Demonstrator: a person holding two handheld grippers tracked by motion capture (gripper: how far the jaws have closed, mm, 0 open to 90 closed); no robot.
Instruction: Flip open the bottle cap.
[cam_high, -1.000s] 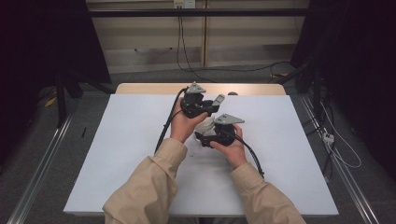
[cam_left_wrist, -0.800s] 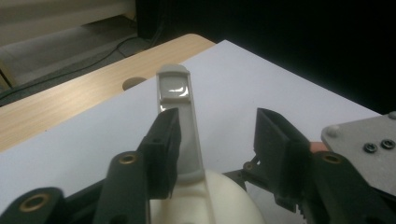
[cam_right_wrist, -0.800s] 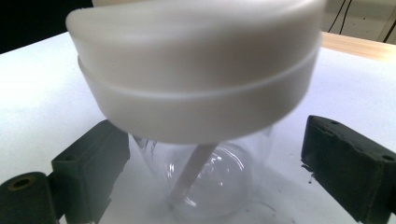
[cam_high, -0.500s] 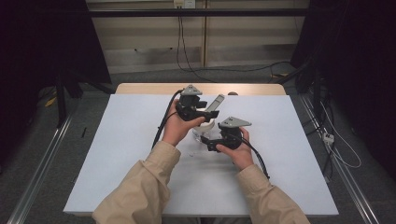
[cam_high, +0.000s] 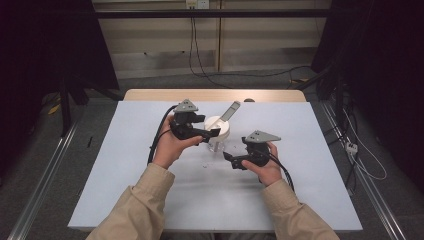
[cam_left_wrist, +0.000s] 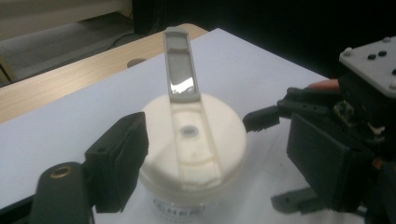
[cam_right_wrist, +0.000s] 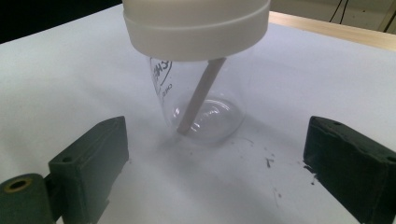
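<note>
A clear plastic cup (cam_high: 218, 144) stands on the white table (cam_high: 300, 195), capped with a white lid (cam_high: 216, 125) whose grey flip tab (cam_high: 230, 110) sticks up. A straw (cam_right_wrist: 201, 93) leans inside the cup (cam_right_wrist: 205, 98). My left gripper (cam_high: 212, 131) is open, its jaws either side of the lid (cam_left_wrist: 191, 144); one jaw touches the rim and the other stands off it. My right gripper (cam_high: 230, 159) is open low on the table, pointing at the cup's base from a short way off. In its own view the right gripper (cam_right_wrist: 215, 140) has nothing between its jaws.
Small dark specks (cam_right_wrist: 268, 161) lie on the white sheet by the cup. A wooden strip (cam_high: 215, 95) edges the table's far side, with cables and dark floor beyond. Gripper cables (cam_high: 155, 145) trail toward the person on both sides.
My right gripper has drawn back from the cup, to the right and toward the person. The left gripper shifted slightly left and nearer, and the cup and lid now show between them.
</note>
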